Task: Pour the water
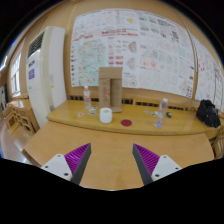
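The gripper (112, 160) sits at the frame's bottom centre — fingers (72, 160) spread wide apart, purple pads facing inward, nothing between them.

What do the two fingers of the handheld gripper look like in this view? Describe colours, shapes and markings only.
The gripper shows two dark grey, wedge-shaped fingers tapering to points. Each carries a magenta pad on its inner face, ribbed with fine diagonal lines. No cables, sleeves or hand are visible.

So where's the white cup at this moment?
In the gripper view, the white cup stands on the far wooden table, just in front of the brown box, with a clear bottle to its left; it is well beyond the open jaws.
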`<state>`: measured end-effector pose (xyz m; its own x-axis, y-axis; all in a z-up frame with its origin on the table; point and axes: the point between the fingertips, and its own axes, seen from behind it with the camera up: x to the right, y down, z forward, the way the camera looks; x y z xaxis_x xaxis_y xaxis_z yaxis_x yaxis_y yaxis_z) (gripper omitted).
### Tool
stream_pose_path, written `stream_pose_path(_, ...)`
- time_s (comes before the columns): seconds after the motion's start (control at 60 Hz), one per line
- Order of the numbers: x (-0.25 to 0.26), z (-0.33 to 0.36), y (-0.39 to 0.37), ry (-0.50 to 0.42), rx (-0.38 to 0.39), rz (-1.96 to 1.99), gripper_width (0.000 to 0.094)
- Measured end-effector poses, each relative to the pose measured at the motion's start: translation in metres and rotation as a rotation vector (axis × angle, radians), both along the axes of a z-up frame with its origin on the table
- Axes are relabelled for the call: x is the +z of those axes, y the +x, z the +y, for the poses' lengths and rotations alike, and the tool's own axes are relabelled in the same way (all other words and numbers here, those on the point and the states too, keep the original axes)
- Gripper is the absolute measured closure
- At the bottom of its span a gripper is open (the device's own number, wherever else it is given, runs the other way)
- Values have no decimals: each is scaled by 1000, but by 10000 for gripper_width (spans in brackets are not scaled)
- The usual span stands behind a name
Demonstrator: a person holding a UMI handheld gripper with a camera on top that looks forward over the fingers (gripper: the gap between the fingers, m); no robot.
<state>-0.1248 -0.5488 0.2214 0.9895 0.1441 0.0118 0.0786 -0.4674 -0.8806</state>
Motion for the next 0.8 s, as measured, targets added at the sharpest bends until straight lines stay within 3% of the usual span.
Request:
stream_pose_path(0.183, -77, 85, 111, -59, -121, -32, 86)
stream_pose_path(0.35, -118, 182, 203, -37, -174, -65, 89)
stream_pose_path(0.533, -131, 297, 276, 24, -214, -40, 84)
stream_pose_path(0.8, -131, 431, 319, 149, -201, -18, 103)
